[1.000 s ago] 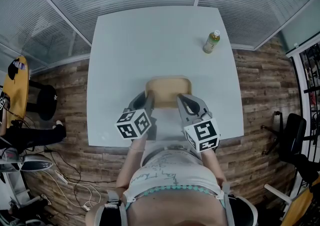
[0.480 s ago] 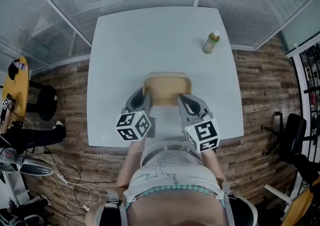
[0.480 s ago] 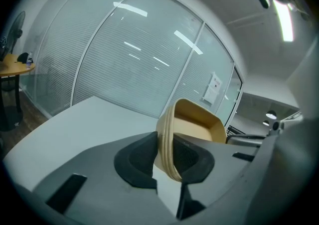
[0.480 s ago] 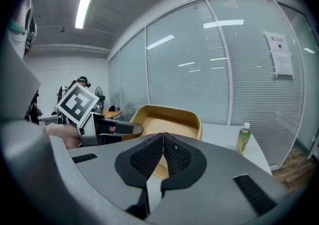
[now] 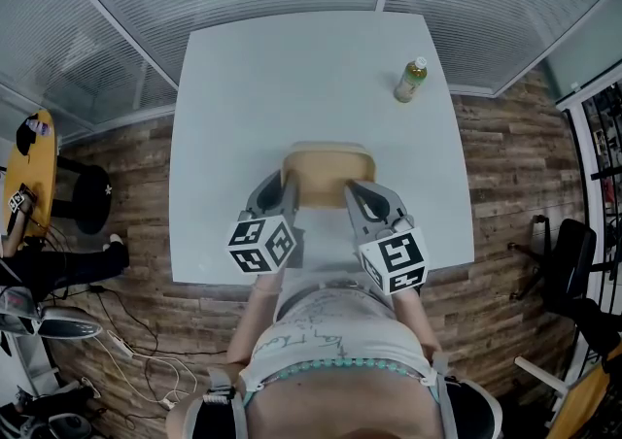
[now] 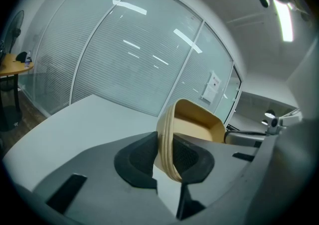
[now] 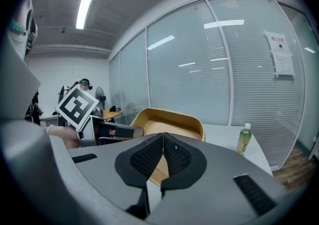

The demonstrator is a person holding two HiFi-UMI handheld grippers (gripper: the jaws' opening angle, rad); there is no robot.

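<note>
Tray [image 6: 195,123] pinch shows only in gripper views.

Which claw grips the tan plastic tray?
The left claw: its jaws clamp the rim of the tan plastic tray; the right claw has its jaws together.

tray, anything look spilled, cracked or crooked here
Nothing stands out. The tray is empty and whole, its near rim clamped by the left gripper and right gripper. The bottle stands upright on the table.

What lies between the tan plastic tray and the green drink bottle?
Only bare white tabletop, in the head view, separates the tan plastic tray from the green drink bottle.
</note>
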